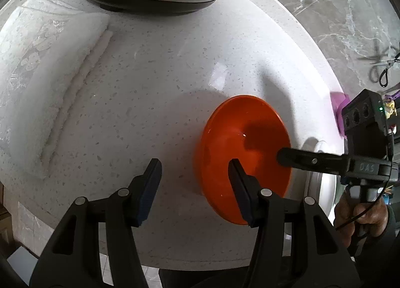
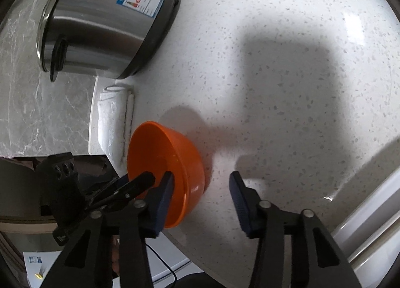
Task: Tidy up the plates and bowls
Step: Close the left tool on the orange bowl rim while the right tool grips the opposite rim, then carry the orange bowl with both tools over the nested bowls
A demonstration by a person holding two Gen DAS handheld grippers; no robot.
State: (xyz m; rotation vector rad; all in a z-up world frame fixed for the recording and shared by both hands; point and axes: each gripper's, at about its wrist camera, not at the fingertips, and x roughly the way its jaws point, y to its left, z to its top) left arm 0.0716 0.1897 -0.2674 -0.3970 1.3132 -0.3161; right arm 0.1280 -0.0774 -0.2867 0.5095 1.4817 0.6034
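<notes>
An orange bowl [image 1: 240,143] stands on the white speckled counter [image 1: 150,93] near its front edge; it also shows in the right wrist view [image 2: 160,153]. My left gripper [image 1: 195,175] is open, with its right finger over the bowl's near rim and its left finger over bare counter. My right gripper [image 2: 201,188] is open, its left finger at the bowl's rim and its right finger over the counter. In the left wrist view the right gripper's finger [image 1: 300,159] reaches over the bowl's right rim. A white plate [image 1: 322,185] lies partly hidden behind that gripper.
A steel rice cooker [image 2: 105,25] stands at the back of the counter. A folded white towel [image 1: 45,83] lies to the left of the bowl. A purple object [image 1: 338,108] sits at the counter's right edge. The marble floor [image 1: 337,8] lies beyond.
</notes>
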